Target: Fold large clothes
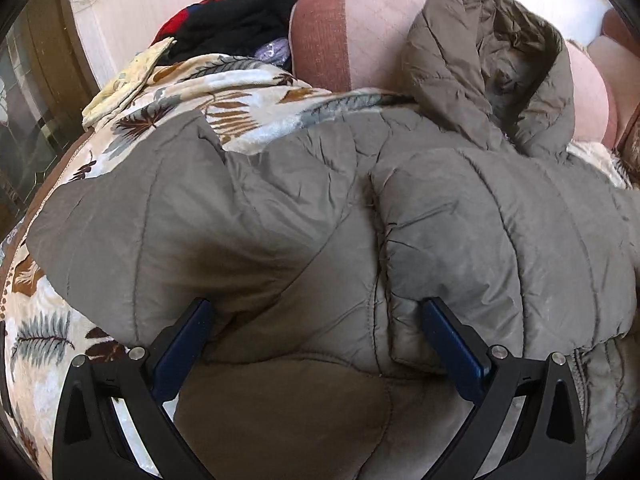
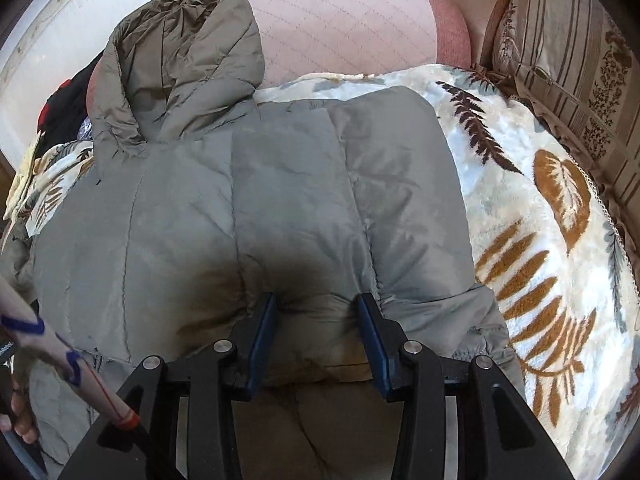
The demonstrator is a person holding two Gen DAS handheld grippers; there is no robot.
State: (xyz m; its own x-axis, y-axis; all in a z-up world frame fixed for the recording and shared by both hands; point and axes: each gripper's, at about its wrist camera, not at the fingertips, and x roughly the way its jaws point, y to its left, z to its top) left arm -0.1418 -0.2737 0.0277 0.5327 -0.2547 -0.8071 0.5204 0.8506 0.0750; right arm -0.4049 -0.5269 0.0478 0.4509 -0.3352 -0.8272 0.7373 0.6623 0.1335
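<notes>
Flat on a leaf-patterned blanket [image 2: 540, 200] lay the grey-brown quilted hooded jacket [image 1: 304, 208], hood [image 2: 180, 60] against the far pink cushion [image 2: 340, 20]. Both the left gripper [image 1: 316, 312] and the right gripper [image 2: 316, 304] hovered over its near edge, fingers apart, unclamped.

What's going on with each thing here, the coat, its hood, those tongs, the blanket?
Puffer coat: spread flat on the blanket, sleeves folded in over the body.
Hood: open, propped against the pink cushion.
Left tongs: open wide over the coat.
Right tongs: partly open, a puff of coat fabric between the fingers.
Leaf-print blanket: spread under the coat.
Dark clothes: heaped behind.
</notes>
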